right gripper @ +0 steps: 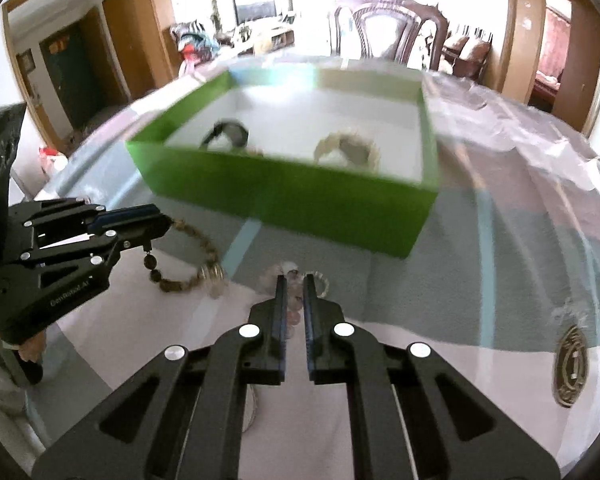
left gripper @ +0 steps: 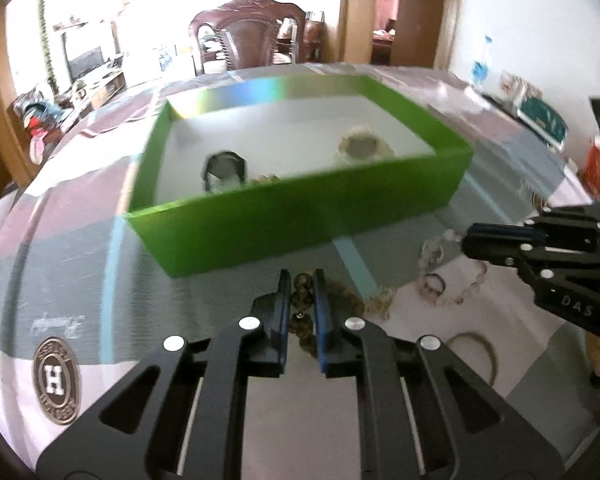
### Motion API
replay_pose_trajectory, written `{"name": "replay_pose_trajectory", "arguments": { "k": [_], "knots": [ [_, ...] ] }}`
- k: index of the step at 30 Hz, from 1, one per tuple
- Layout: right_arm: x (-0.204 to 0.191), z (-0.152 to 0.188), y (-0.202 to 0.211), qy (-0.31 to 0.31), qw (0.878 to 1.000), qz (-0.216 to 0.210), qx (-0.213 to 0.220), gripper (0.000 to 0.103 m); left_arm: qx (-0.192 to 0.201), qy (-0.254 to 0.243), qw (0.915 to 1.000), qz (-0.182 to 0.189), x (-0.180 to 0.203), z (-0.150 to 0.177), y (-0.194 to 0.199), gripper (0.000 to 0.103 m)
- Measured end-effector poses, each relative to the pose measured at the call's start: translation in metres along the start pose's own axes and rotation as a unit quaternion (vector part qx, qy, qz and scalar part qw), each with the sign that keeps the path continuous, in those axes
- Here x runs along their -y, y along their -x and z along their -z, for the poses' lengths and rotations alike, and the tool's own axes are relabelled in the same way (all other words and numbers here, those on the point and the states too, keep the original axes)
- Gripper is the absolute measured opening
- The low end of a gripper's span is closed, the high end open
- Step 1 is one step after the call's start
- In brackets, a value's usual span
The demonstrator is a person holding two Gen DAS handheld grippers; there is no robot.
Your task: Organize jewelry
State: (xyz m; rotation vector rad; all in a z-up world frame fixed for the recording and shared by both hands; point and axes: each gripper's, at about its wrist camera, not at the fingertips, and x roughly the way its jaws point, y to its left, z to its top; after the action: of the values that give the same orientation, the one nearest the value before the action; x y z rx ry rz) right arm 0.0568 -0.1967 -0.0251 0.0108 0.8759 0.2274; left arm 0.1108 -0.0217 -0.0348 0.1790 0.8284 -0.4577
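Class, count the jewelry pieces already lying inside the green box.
2 clearly. A dark bracelet lies left in the green box; a pale beaded bracelet lies right. Something small beside the dark one, behind the front wall, may be a third.

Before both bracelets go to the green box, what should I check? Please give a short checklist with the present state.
1. Left gripper shut on the brown bead bracelet: ok.
2. Right gripper shut on the pale pink bead bracelet: ok.
3. Brown bead bracelet lifted fully off the tablecloth: cannot tell.
4. Green box open, white floor free between the dark bracelet and the pale bracelet: ok.
5. The two held bracelets not tangled with other jewelry: cannot tell.
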Motion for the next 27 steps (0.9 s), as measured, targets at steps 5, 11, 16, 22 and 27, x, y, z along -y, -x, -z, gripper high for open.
{"name": "replay_pose_trajectory", "arguments": {
  "k": [5, 11, 16, 22, 27],
  "knots": [
    [-0.001, -0.018, 0.032, 0.001, 1.000, -0.009, 0.028, 0.008, 0.004, 0.016, 0.9999, -0.003, -0.007, -0.017, 0.026, 0.011],
    [-0.006, -0.052, 0.060, 0.021, 0.998, -0.006, 0.061, 0.008, 0.047, 0.008, 0.9988, -0.008, -0.004, -0.053, 0.065, 0.011],
    [-0.010, -0.085, 0.059, 0.023, 0.996, 0.006, 0.087, 0.008, 0.077, 0.001, 0.9967, -0.023, 0.001, -0.093, 0.068, 0.011],
    [-0.001, -0.111, 0.027, -0.009, 0.996, -0.009, 0.090, 0.008, 0.073, 0.029, 0.9966, -0.024, -0.007, -0.124, 0.028, 0.011],
    [0.010, -0.110, -0.018, -0.039, 0.998, -0.016, 0.046, 0.008, 0.031, 0.045, 0.9979, -0.036, -0.018, -0.117, -0.020, 0.011]
  ]
}}
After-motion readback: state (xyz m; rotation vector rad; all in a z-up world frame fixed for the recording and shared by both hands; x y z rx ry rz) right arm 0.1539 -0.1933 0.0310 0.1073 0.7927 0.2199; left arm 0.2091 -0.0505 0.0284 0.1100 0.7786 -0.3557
